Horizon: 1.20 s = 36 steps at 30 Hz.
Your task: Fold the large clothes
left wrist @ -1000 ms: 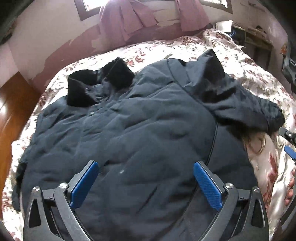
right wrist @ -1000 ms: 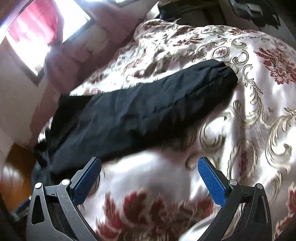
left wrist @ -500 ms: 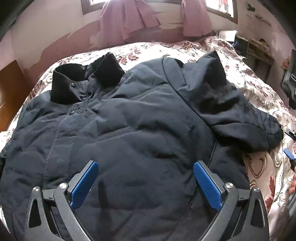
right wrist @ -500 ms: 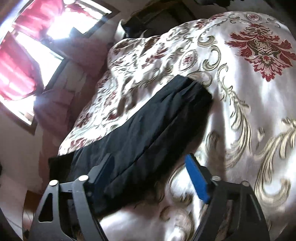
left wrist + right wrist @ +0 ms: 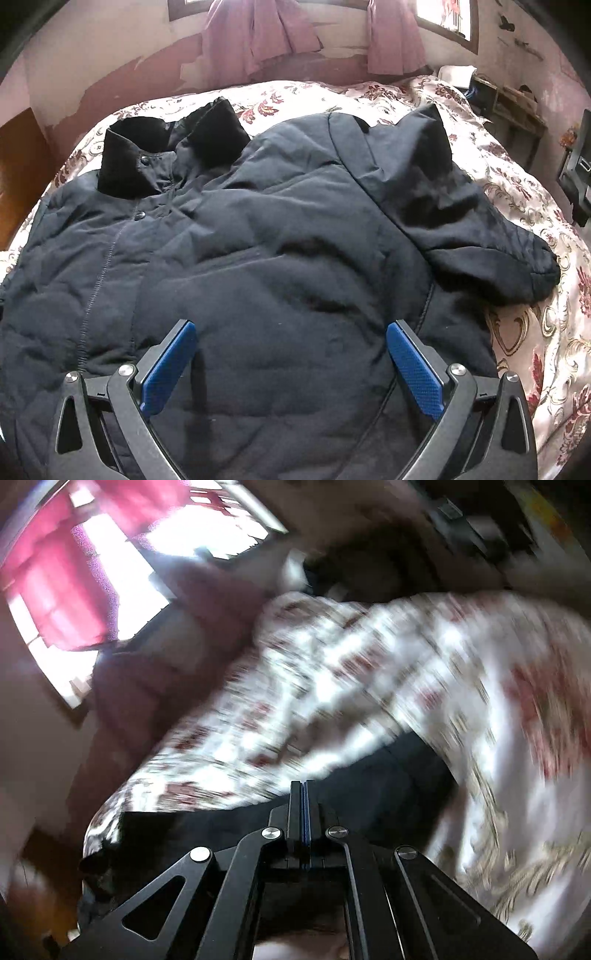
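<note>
A big dark jacket lies flat on the flowery bed.

The left gripper hangs over it, spread wide, holding nothing. The right gripper has just snapped closed by the jacket's sleeve; the blur hides whether it pinches cloth.

A bedroom in a home: wide bed under a floral satin cover, pink curtains at the windows, peeling painted wall, perhaps a cluttered shelf in the corner.

Peeling pink wall, seemingly sunlit windows
</note>
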Tool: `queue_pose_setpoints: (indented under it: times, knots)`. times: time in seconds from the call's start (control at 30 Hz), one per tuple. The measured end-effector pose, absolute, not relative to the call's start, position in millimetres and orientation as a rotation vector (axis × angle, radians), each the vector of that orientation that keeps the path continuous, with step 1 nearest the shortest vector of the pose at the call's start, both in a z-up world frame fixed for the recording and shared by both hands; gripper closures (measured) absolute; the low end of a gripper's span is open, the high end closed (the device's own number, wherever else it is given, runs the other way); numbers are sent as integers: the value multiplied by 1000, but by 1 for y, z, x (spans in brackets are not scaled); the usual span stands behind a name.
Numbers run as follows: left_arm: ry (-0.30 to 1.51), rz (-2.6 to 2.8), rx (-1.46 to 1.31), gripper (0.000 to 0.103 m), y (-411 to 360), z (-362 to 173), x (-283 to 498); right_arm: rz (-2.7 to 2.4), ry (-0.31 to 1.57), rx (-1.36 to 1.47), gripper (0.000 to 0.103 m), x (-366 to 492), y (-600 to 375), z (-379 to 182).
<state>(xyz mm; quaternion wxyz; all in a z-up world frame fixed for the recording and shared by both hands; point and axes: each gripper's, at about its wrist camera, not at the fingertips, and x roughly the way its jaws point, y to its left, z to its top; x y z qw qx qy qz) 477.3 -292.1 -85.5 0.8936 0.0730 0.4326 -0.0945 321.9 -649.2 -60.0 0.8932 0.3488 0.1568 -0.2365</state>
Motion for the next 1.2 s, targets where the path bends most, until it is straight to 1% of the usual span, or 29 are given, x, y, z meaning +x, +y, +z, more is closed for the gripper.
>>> queue_pose_setpoints:
  times: [0.07,0.13,0.23,0.3,0.33,0.37,0.4,0.43,0.67,0.87,0.9,0.93,0.97,1.03,1.13,1.2]
  knots:
    - [893,-183,156,0,-289,-82,475,-427,304,639,102,327,-630,-23]
    - [895,-181,147,0,-285,-79,474,-375,322,629,102,331,-620,-3]
    - [887,-194,113,0,-279,-75,479,-332,408,672,102,339,-617,-3]
    - [879,-204,78,0,-277,-71,486,-350,460,716,97,335,-622,-17]
    - [878,-209,62,0,-277,-69,490,-358,482,735,85,332,-624,-27]
    - [874,-216,49,0,-279,-68,494,-367,502,762,63,328,-627,-38]
    - [867,-223,43,0,-281,-66,497,-386,522,815,52,322,-635,-53]
    - [860,-229,42,0,-284,-65,500,-397,529,851,44,316,-637,-64]
    - [848,-243,99,0,-312,-73,512,-498,631,1089,43,314,-663,-148]
    - [835,-221,172,0,-325,-84,512,-554,628,1220,44,332,-687,-190]
    - [834,-218,184,0,-326,-86,513,-553,614,1242,46,334,-689,-194]
    - [833,-217,189,0,-327,-86,512,-549,605,1251,62,336,-691,-197]
    - [834,-218,193,0,-328,-87,512,-534,599,1253,83,339,-691,-199]
    - [836,-218,195,0,-327,-87,512,-503,568,1249,93,344,-691,-196]
    - [836,-222,195,0,-326,-84,511,-501,519,1127,96,348,-682,-168]
    - [843,-226,193,0,-325,-81,511,-489,474,1014,96,352,-666,-133]
